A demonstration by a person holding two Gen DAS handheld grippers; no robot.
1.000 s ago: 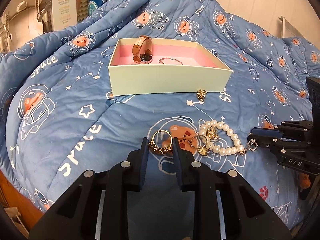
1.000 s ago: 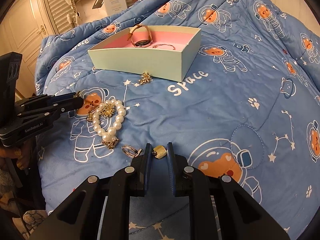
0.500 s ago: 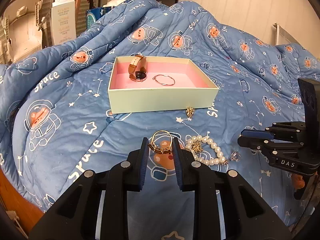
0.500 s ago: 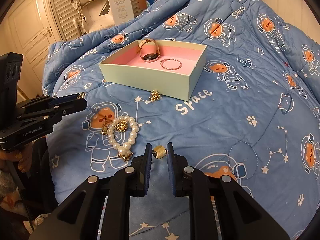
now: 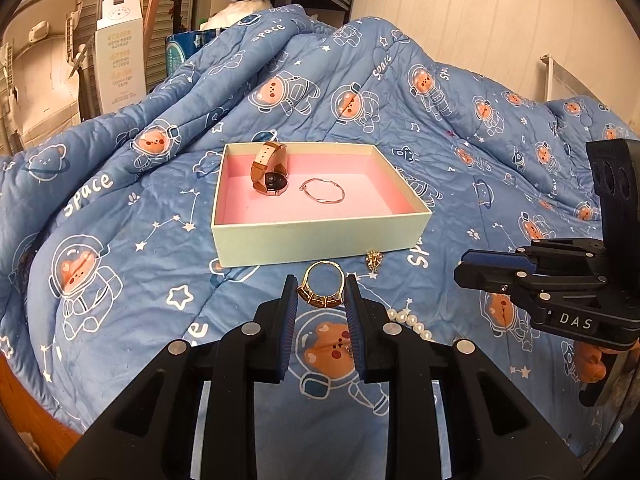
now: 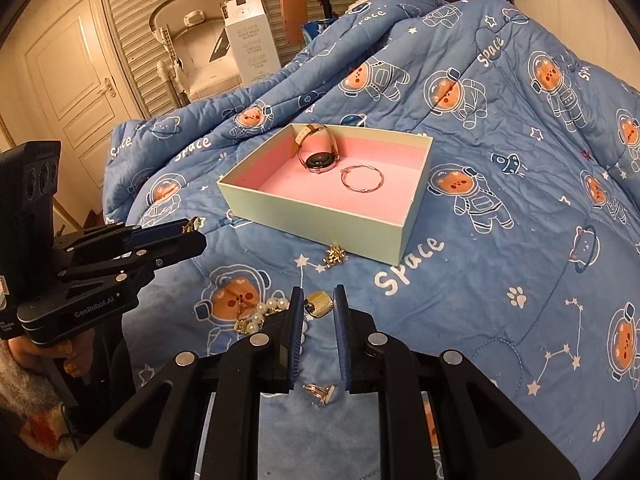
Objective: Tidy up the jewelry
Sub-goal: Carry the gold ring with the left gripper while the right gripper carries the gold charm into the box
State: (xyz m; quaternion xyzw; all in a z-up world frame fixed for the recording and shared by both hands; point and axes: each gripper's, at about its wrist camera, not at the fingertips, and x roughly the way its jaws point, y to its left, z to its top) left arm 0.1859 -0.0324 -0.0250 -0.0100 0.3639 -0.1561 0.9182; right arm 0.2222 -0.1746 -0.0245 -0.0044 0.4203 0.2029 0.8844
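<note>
My left gripper (image 5: 321, 294) is shut on a gold ring (image 5: 322, 289) and holds it above the quilt, short of the box. My right gripper (image 6: 317, 305) is shut on a small gold earring (image 6: 321, 303), also raised. The pale green box with pink lining (image 5: 320, 240) (image 6: 312, 216) holds a brown-strap watch (image 5: 270, 172) (image 6: 318, 152) and a thin bangle (image 5: 322, 195) (image 6: 362, 179). A pearl bracelet (image 5: 412, 322) (image 6: 266, 312), a small gold charm (image 5: 374, 259) (image 6: 335, 255) and a silver piece (image 6: 319, 391) lie on the quilt.
The blue astronaut-print quilt (image 5: 120, 240) covers a bed and rises in folds behind the box. A white carton (image 5: 120, 68) and shelving stand beyond it. Each gripper shows at the side of the other's view (image 5: 560, 288) (image 6: 100, 260).
Both grippers have lifted off the quilt with their pieces and moved up and toward the box. The pearl bracelet has stayed on the quilt.
</note>
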